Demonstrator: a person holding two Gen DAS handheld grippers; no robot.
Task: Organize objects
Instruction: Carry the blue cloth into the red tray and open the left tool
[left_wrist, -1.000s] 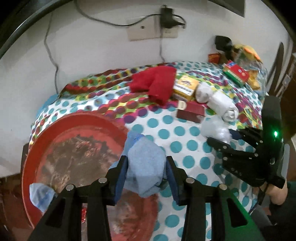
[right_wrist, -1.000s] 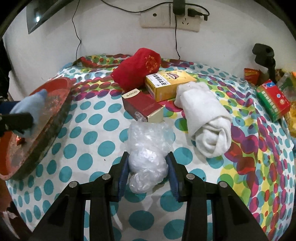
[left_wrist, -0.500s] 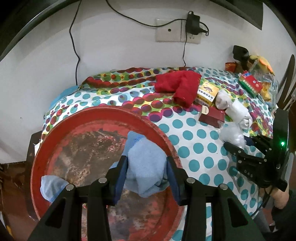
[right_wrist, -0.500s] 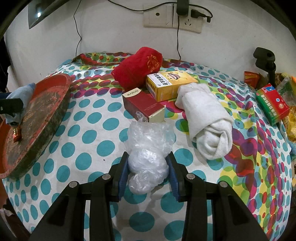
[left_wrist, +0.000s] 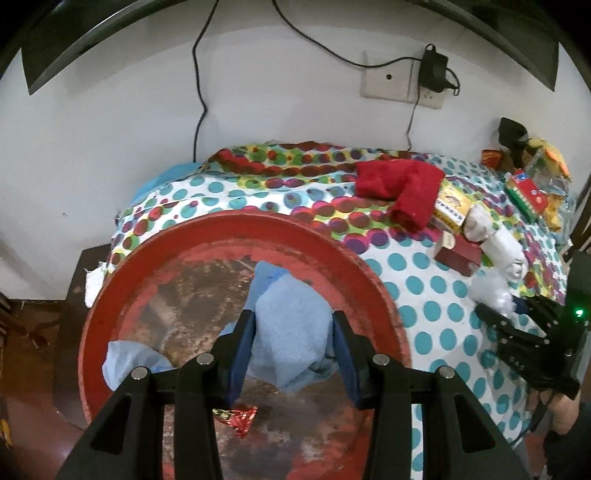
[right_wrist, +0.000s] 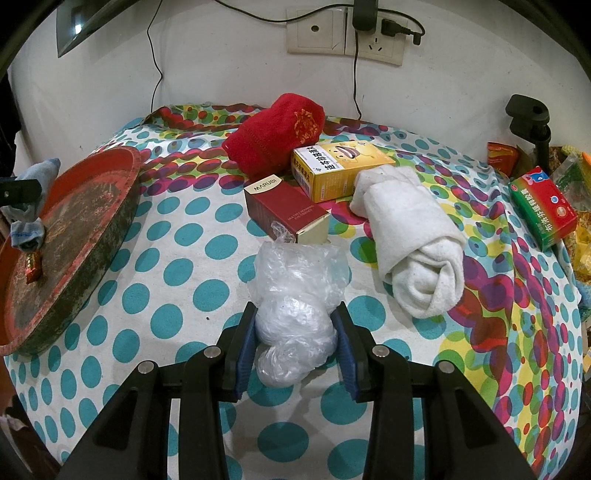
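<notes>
A desk (right_wrist: 177, 266) under a polka-dot cloth fills the frame. At left a round red tray (right_wrist: 92, 236); centre, a red towel (right_wrist: 275, 134), yellow box (right_wrist: 340, 170), maroon box (right_wrist: 288, 212), rolled white towel (right_wrist: 413, 236); far right, a green-red box (right_wrist: 543, 206).

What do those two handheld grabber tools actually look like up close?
Both look alike: the left gripper and the right gripper are matte black plastic, each with two angular fingers, blue pads on the inner faces and round silver bolt heads. Seen from the left wrist camera, the right gripper has a small green light on its black body.

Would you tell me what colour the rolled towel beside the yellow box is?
White; the rolled towel shows best in the right wrist view.
</notes>
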